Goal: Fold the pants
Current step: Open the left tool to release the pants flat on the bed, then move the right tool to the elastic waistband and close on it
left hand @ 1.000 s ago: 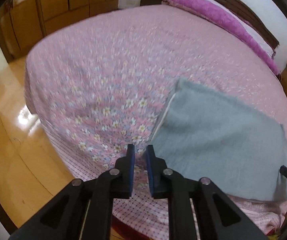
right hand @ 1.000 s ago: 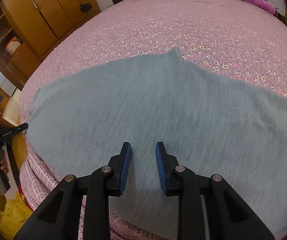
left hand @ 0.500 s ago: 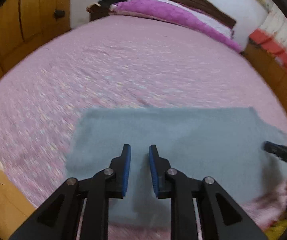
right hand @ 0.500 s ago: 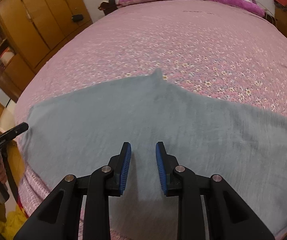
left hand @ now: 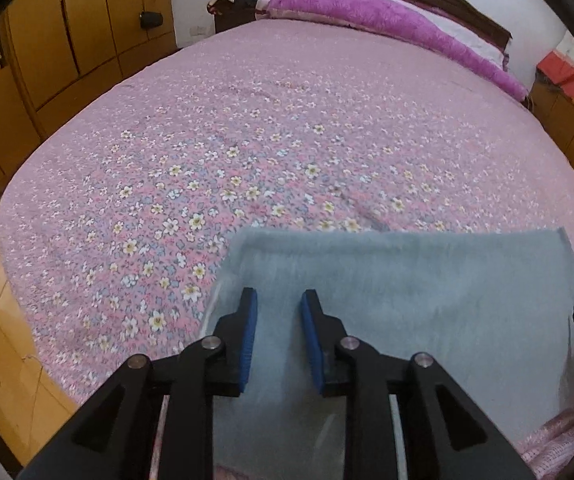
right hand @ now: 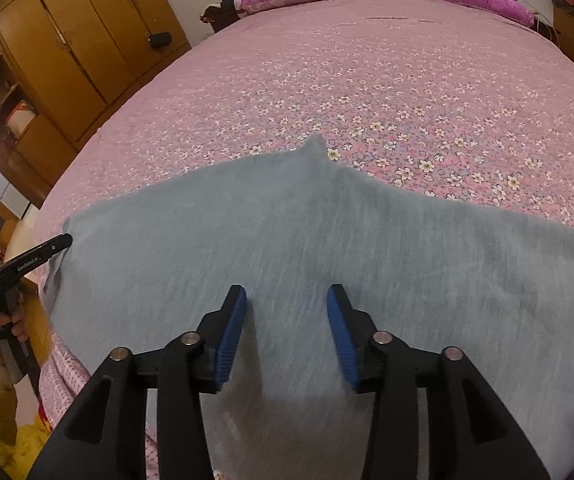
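Observation:
Grey pants (left hand: 427, 304) lie flat on the near part of the pink floral bed (left hand: 287, 140), folded into a broad rectangle. My left gripper (left hand: 277, 304) is open and empty over the pants' left end. In the right wrist view the pants (right hand: 287, 232) spread wide across the bed edge, with a small peak at their far edge. My right gripper (right hand: 287, 300) is open, jaws wide apart, empty above the pants' middle. The left gripper (right hand: 27, 264) shows there at the pants' left end, held by a hand.
A purple blanket (left hand: 387, 28) and a dark headboard lie at the far end of the bed. Wooden wardrobes (left hand: 67, 40) stand on the left across a strip of wooden floor (left hand: 3, 360). A red item (left hand: 571, 76) sits on a cabinet at right.
The left gripper swung from the bed's left side to over the pants' left end and its jaws opened slightly. The right gripper's jaws opened wider. The pants lie unmoved.

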`<state>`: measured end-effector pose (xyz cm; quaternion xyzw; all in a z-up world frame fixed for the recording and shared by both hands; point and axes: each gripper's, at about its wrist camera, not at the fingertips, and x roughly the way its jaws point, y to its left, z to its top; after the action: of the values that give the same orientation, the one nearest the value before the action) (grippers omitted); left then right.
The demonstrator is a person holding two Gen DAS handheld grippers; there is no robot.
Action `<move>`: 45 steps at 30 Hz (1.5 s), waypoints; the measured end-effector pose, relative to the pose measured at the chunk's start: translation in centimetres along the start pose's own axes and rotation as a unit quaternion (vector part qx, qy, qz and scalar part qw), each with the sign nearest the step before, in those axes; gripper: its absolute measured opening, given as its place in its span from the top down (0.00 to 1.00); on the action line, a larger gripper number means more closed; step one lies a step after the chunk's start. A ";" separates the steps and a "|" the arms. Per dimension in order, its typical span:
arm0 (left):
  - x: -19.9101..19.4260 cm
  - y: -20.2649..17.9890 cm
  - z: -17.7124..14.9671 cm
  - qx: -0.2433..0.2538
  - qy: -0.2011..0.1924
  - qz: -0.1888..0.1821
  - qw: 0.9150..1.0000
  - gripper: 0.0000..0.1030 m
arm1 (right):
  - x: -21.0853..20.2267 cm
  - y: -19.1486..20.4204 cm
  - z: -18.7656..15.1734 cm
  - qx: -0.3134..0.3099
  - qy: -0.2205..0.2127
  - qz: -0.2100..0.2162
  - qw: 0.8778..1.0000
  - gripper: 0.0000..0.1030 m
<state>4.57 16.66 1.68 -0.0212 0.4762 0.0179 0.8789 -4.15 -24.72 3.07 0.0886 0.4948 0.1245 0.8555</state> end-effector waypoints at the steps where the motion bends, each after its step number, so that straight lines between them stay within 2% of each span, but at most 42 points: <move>1: -0.5 -0.4 -0.2 0.003 0.002 -0.007 1.000 0.76 | -0.3 0.0 -0.1 0.001 0.001 -0.001 1.000 0.60; 4: -1.9 -1.7 -0.8 0.013 0.007 -0.031 0.999 0.64 | -1.6 -0.5 -0.7 0.007 -0.002 -0.002 1.000 0.55; 7: -2.9 -3.3 -1.3 0.028 0.012 -0.054 0.998 0.54 | -3.0 -1.1 -1.4 0.018 -0.006 -0.003 1.000 0.54; 9: -3.3 -4.5 -1.8 0.039 0.016 -0.065 0.997 0.42 | -4.1 -1.6 -2.1 0.027 -0.009 -0.006 1.000 0.54; 10: -3.5 -5.1 -2.1 0.048 0.021 -0.067 0.996 0.40 | -4.6 -1.9 -2.4 0.031 -0.010 -0.007 0.999 0.53; 14: -4.1 -7.5 -2.3 0.074 0.033 -0.076 0.994 0.38 | -6.7 -3.2 -4.1 0.049 -0.016 -0.020 0.998 0.53; 20: -4.6 -9.4 -3.6 0.082 0.046 -0.102 0.990 0.33 | -9.2 -5.6 -6.3 0.083 -0.024 -0.041 0.995 0.53; 28: -3.8 -10.2 -4.6 0.085 0.055 -0.082 0.991 0.30 | -11.7 -8.9 -9.4 0.131 -0.036 -0.061 0.989 0.52; 36: -2.8 -10.3 -4.6 0.075 0.061 -0.079 0.992 0.28 | -13.6 -12.6 -12.7 0.192 -0.046 -0.079 0.977 0.52; 39: -2.6 -10.4 -4.7 0.077 0.063 -0.076 0.992 0.27 | -13.3 -13.8 -13.2 0.214 -0.050 -0.065 0.973 0.52; 41: -2.5 -10.5 -4.7 0.077 0.063 -0.075 0.992 0.27 | -13.1 -14.5 -13.0 0.227 -0.058 -0.057 0.971 0.50; 43: -2.4 -10.5 -4.7 0.076 0.065 -0.074 0.992 0.27 | -12.9 -15.1 -12.6 0.232 -0.067 -0.049 0.969 0.43; 45: -2.4 -10.4 -4.7 0.075 0.066 -0.074 0.992 0.27 | -12.9 -15.2 -12.0 0.232 -0.077 -0.053 0.968 0.43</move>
<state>-0.09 5.99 1.34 0.0082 0.5303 -0.0839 0.8436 -18.90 -42.72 3.60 0.2680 0.4463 -0.0468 0.8525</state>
